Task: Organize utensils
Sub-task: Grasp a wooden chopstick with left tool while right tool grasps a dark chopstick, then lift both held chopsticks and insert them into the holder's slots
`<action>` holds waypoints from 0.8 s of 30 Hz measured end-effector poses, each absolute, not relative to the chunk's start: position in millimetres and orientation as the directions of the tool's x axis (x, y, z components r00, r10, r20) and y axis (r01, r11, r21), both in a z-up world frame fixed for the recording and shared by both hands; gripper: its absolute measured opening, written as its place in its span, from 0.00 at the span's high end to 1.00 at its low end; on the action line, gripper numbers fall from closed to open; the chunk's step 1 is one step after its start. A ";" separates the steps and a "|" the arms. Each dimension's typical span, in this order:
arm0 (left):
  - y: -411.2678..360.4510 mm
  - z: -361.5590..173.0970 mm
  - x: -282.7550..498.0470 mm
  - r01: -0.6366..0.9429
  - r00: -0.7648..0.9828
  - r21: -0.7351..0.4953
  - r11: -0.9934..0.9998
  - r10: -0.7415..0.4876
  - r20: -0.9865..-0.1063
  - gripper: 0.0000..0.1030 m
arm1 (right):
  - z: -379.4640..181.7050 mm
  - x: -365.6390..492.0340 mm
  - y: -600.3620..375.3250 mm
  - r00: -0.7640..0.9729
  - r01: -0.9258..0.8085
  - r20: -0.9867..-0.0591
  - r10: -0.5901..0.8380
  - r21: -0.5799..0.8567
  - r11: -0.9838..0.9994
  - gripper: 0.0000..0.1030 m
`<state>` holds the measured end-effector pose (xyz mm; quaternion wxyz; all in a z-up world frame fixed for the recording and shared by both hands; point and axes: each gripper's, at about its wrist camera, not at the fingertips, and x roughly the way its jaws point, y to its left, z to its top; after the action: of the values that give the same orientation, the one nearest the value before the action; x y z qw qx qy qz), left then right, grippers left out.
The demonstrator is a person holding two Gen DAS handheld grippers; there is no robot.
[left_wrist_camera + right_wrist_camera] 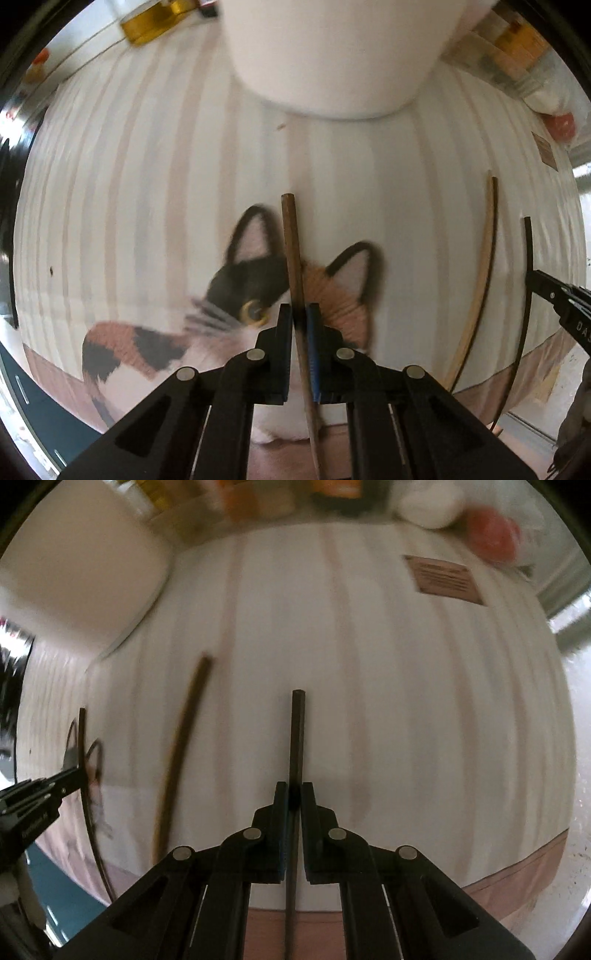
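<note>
My left gripper (298, 317) points down at a striped mat with a cat picture (255, 291) and is shut on a brown wooden chopstick (291, 236) that lies over the cat's head. To the right lie a light wooden chopstick (480, 280) and a black chopstick (529, 258), with my right gripper (533, 280) on the black one. In the right wrist view my right gripper (296, 797) is shut on the black chopstick (297, 731). The loose chopstick (184, 746) lies to its left, and the left gripper (78, 773) is further left.
A tall white container (328, 55) stands at the far side of the mat, and in the right wrist view it (74, 554) is at top left. Gold tins (147, 22), a red-capped item (491, 535) and bags crowd the back. A brown label (443, 578) is on the mat.
</note>
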<state>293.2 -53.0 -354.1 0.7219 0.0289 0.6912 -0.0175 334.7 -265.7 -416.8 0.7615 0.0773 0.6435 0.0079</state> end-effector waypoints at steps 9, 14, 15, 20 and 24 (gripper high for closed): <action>-24.5 -345.6 314.2 0.073 0.029 -0.036 0.997 -0.038 -0.999 0.90 | -417.4 368.9 -253.3 0.117 0.048 -0.991 0.066 0.072 0.996 0.93; -27.2 -343.8 321.6 0.073 0.039 -0.028 0.997 -0.030 -0.999 0.91 | -414.8 384.6 -241.8 0.145 0.046 -0.989 0.036 0.043 0.998 0.91; -33.8 -348.4 317.6 0.073 0.047 -0.023 0.997 -0.026 -0.999 0.95 | -414.5 388.3 -238.7 0.154 0.046 -0.988 0.034 0.041 0.998 0.92; -38.3 -338.8 327.3 0.064 0.091 0.002 0.998 -0.004 -0.996 0.96 | -411.1 378.7 -244.3 0.198 0.090 -0.976 0.094 0.113 0.989 0.93; -32.8 -313.1 330.0 0.067 0.148 0.003 0.998 -0.007 -0.989 0.96 | -392.2 370.5 -252.5 0.253 0.106 -0.960 0.120 0.150 0.983 0.93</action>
<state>330.0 -32.8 -313.1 0.7573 0.0228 0.6522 -0.0244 370.5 -252.5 -392.2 0.7862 0.0922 0.6110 0.0044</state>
